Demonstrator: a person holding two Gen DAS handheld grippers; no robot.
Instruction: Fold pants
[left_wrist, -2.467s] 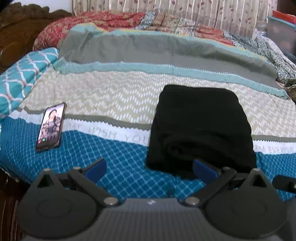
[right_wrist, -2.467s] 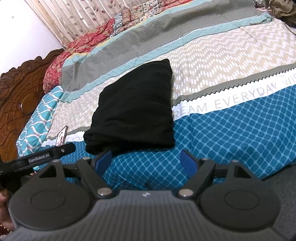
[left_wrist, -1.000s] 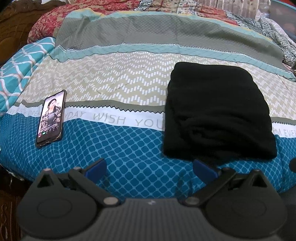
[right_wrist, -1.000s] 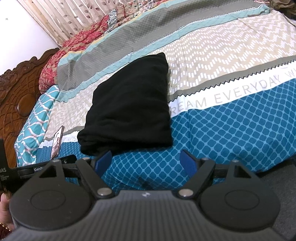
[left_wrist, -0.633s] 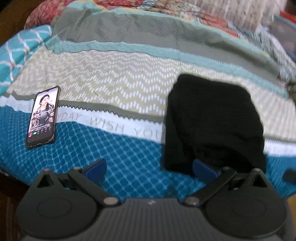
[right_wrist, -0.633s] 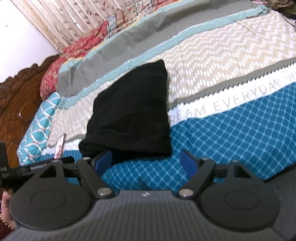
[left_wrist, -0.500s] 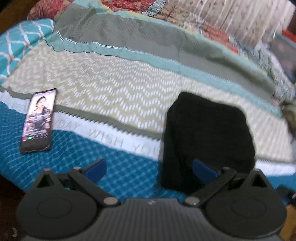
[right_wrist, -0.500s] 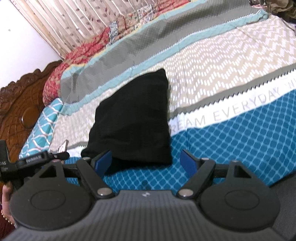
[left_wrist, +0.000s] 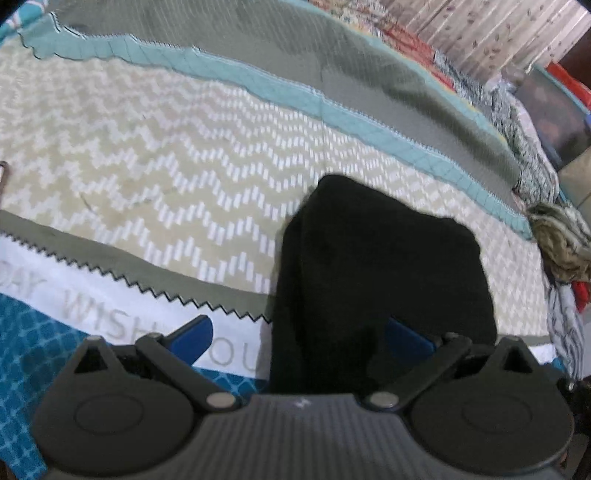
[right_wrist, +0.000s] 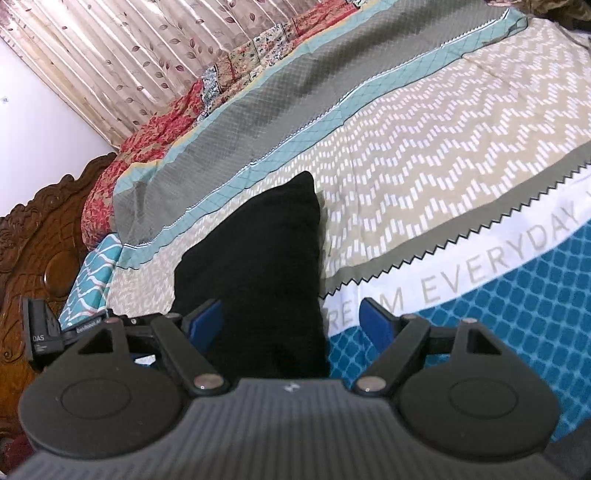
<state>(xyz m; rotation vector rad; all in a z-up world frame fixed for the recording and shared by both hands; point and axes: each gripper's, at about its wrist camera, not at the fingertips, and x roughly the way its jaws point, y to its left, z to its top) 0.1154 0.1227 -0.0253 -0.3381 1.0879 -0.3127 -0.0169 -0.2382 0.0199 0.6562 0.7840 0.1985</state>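
Observation:
The black pants (left_wrist: 380, 266) lie folded into a thick rectangle on the patterned bedspread (left_wrist: 147, 177). They also show in the right wrist view (right_wrist: 258, 266). My left gripper (left_wrist: 299, 336) is open, its jaws straddling the near left edge of the bundle. My right gripper (right_wrist: 293, 321) is open, its jaws straddling the near right edge of the bundle. Neither pinches the cloth. The left gripper's body (right_wrist: 48, 332) shows at the left of the right wrist view.
A carved wooden headboard (right_wrist: 37, 229) stands at the left. A red floral pillow (right_wrist: 155, 140) and a curtain (right_wrist: 147, 55) lie beyond the bed. Loose clothes (left_wrist: 561, 236) are piled at the bed's right side. A phone's edge (left_wrist: 3, 177) shows at far left.
Both grippers have moved forward and closer to the pants' near edge, which now sits between their open jaws. The phone has slid almost out of the left view.

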